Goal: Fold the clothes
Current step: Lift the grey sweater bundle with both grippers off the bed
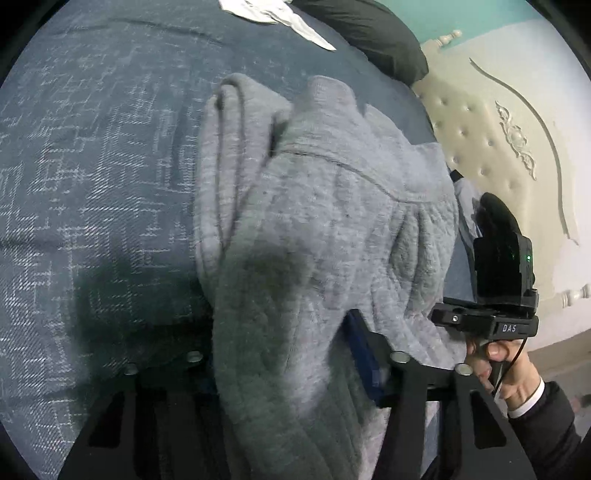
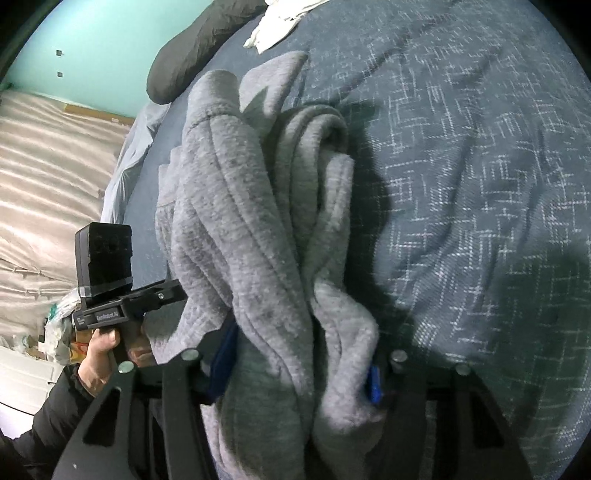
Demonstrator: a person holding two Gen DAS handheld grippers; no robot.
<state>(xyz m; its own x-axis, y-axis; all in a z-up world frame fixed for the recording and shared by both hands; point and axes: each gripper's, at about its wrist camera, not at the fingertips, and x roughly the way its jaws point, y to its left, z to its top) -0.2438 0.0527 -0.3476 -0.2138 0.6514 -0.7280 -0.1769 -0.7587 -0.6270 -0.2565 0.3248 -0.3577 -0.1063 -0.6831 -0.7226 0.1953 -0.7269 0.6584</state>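
A grey fleece garment (image 1: 314, 206) lies bunched in thick folds on the dark blue patterned bedspread (image 1: 92, 166). In the left wrist view my left gripper (image 1: 288, 354) is shut on its near end. One blue pad (image 1: 364, 354) presses the cloth; the other is hidden under it. In the right wrist view the same garment (image 2: 243, 229) fills my right gripper (image 2: 299, 369), squeezed between both blue pads (image 2: 225, 354). Each view shows the other gripper's black camera block (image 1: 502, 266) (image 2: 103, 258) held by a hand beside the garment.
A dark pillow (image 1: 373, 33) and a white cloth (image 1: 280, 18) lie at the far end of the bed. A cream tufted headboard (image 1: 491, 147) stands to the right in the left wrist view. Pale quilted fabric (image 2: 48, 166) and clutter sit beside the bed.
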